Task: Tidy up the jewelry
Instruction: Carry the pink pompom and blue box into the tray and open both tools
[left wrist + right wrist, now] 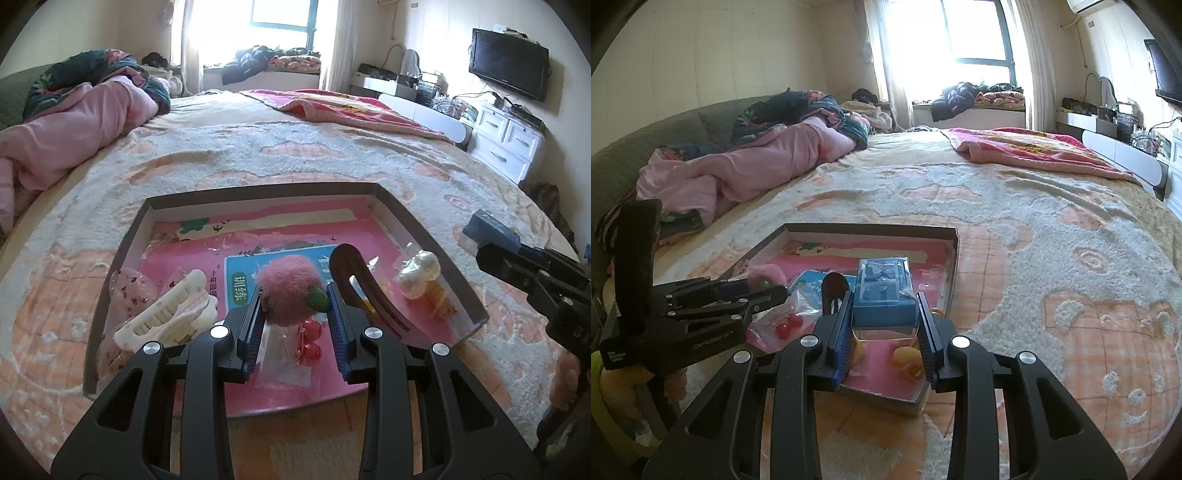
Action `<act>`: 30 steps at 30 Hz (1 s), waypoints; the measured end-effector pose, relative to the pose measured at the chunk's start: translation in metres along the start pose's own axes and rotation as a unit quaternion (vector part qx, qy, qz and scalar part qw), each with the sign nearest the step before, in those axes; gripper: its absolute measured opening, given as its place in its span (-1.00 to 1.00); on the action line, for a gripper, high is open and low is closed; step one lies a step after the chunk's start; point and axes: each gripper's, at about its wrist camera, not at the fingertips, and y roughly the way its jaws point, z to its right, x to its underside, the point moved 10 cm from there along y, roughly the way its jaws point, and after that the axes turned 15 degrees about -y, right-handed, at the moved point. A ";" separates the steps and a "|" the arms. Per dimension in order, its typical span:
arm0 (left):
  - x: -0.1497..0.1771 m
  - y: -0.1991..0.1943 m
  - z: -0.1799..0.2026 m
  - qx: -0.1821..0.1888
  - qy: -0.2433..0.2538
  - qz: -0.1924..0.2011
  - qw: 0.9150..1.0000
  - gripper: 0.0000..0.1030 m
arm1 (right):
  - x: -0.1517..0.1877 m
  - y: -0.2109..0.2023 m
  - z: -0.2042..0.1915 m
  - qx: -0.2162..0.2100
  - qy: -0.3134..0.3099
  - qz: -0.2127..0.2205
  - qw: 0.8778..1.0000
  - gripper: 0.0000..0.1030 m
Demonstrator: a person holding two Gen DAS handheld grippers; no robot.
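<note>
Most pieces already lie in our tray on the bed. We judge two remain: our right gripper clamps a clear blue box over the tray's right edge; our left gripper pinches a pink pompom clip above its near middle.

So it's all on a bed with a fuzzy cream-and-peach blanket. Sitting right on it: a shallow tray, a bunched-up pink quilt, and a folded pink blanket further back.
</note>
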 end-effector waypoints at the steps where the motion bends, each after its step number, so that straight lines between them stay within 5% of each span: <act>1: 0.000 0.003 -0.001 -0.002 -0.002 -0.002 1.000 -0.52 | 0.001 0.003 0.000 -0.001 0.000 -0.003 1.000 -0.41; 30: -0.012 0.038 -0.011 -0.003 -0.020 -0.022 1.000 -0.52 | 0.031 0.038 -0.053 -0.056 -0.039 -0.056 0.996 -0.40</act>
